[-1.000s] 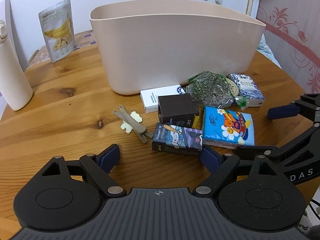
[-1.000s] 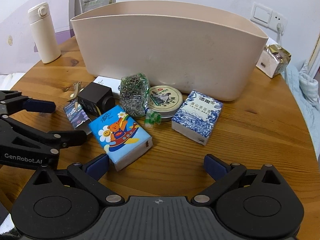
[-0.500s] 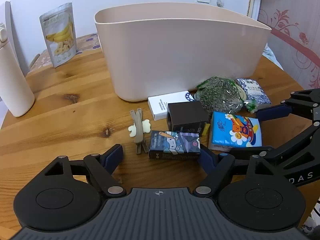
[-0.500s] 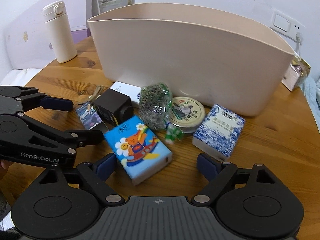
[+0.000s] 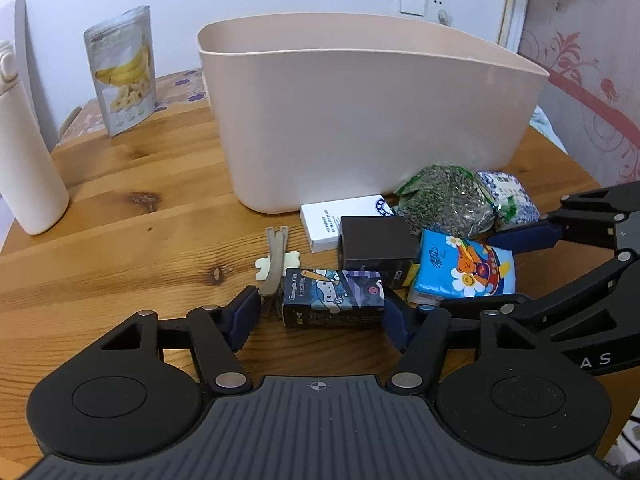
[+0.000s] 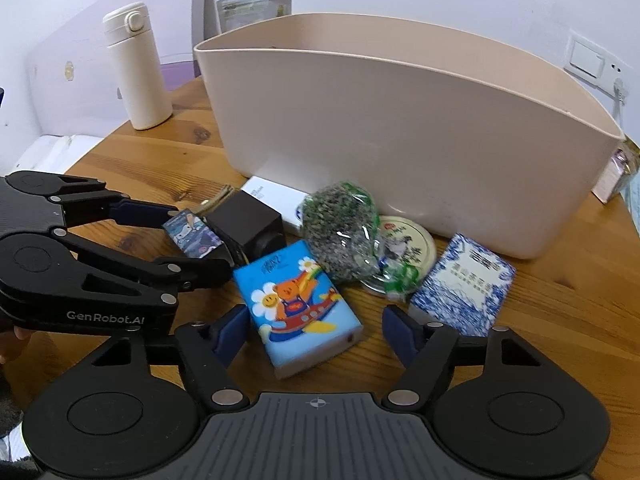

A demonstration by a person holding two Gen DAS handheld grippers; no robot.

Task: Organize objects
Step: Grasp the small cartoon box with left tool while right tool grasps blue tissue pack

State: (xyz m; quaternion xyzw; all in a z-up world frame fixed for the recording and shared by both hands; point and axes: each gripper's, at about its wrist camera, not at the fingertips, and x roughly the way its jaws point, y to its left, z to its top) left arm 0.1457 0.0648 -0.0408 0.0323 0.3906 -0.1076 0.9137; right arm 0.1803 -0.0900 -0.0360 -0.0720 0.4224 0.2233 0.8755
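A beige bin (image 5: 360, 120) stands on the wooden table (image 5: 120, 232), also in the right wrist view (image 6: 400, 128). In front lie a cartoon card box (image 5: 334, 298), a dark brown box (image 5: 376, 242), a white box (image 5: 340, 220), a blue bear tissue pack (image 6: 298, 306), a green tea bag (image 6: 340, 232), a round tin (image 6: 408, 244) and a blue-white tissue pack (image 6: 464, 284). My left gripper (image 5: 320, 314) is open with the card box between its fingers. My right gripper (image 6: 316, 334) is open around the bear tissue pack.
A white flask (image 5: 24, 160) and a banana chip pouch (image 5: 124, 76) stand at the table's left and back. A wooden clip with cream pieces (image 5: 276, 256) lies left of the card box. A packet (image 6: 616, 172) sits right of the bin.
Both grippers have moved forward toward the pile. The left one now straddles the card box and the right one straddles the bear tissue pack. Nothing has been gripped.
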